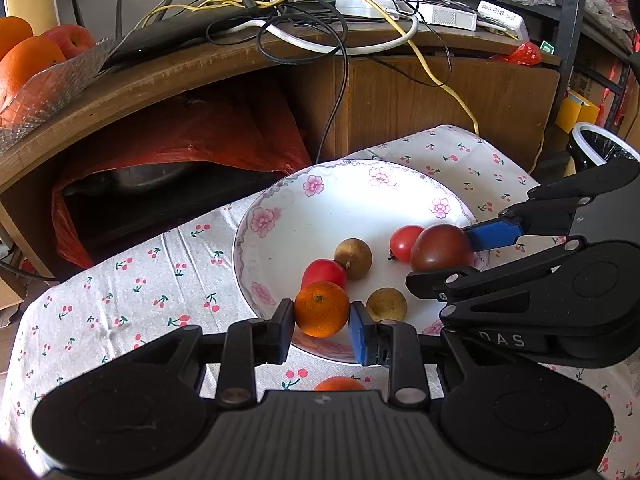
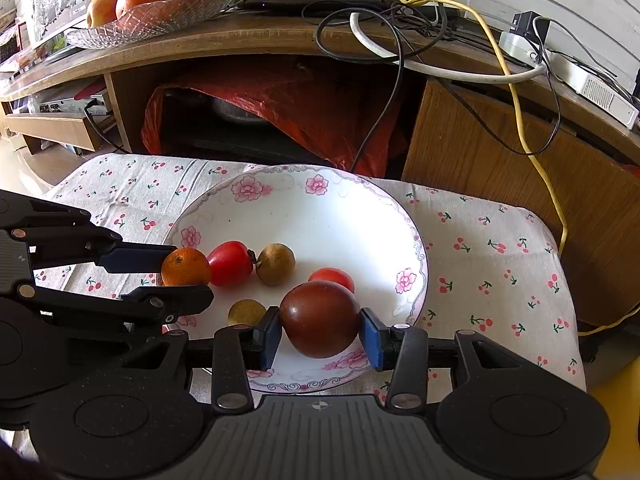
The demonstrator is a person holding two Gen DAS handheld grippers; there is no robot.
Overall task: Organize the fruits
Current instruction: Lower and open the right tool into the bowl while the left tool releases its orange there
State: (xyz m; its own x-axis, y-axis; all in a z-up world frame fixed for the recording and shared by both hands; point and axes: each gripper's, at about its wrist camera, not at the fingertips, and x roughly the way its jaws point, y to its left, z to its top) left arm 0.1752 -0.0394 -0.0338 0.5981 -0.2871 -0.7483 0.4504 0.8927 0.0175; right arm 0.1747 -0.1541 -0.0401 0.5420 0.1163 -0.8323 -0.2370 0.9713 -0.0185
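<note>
A: Left wrist view first. What is around the plate (image 1: 256, 216)?

B: The left gripper (image 1: 322, 326) sits over the plate's near rim, its fingers pinching a small orange (image 1: 322, 309) from both sides. Right behind the orange, inside the plate, lies a red tomato (image 1: 323, 273) touching a brown round fruit (image 1: 353, 258). A second brown fruit (image 1: 386, 305) lies just right of the orange. At the plate's right side the right gripper (image 1: 456, 256) clamps a dark tomato (image 1: 440, 247), with another red tomato (image 1: 405, 241) beside it. Another orange (image 1: 338, 383) shows below the plate's near rim, mostly hidden.

A: And the right wrist view?

B: The right gripper (image 2: 320, 338) hangs over the plate's (image 2: 320, 208) near rim, its blue pads pressed on the dark tomato (image 2: 319, 318). At the plate's left edge the left gripper (image 2: 176, 276) grips the orange (image 2: 185, 267). The plate rests on a cherry-print cloth (image 2: 480, 264).
</note>
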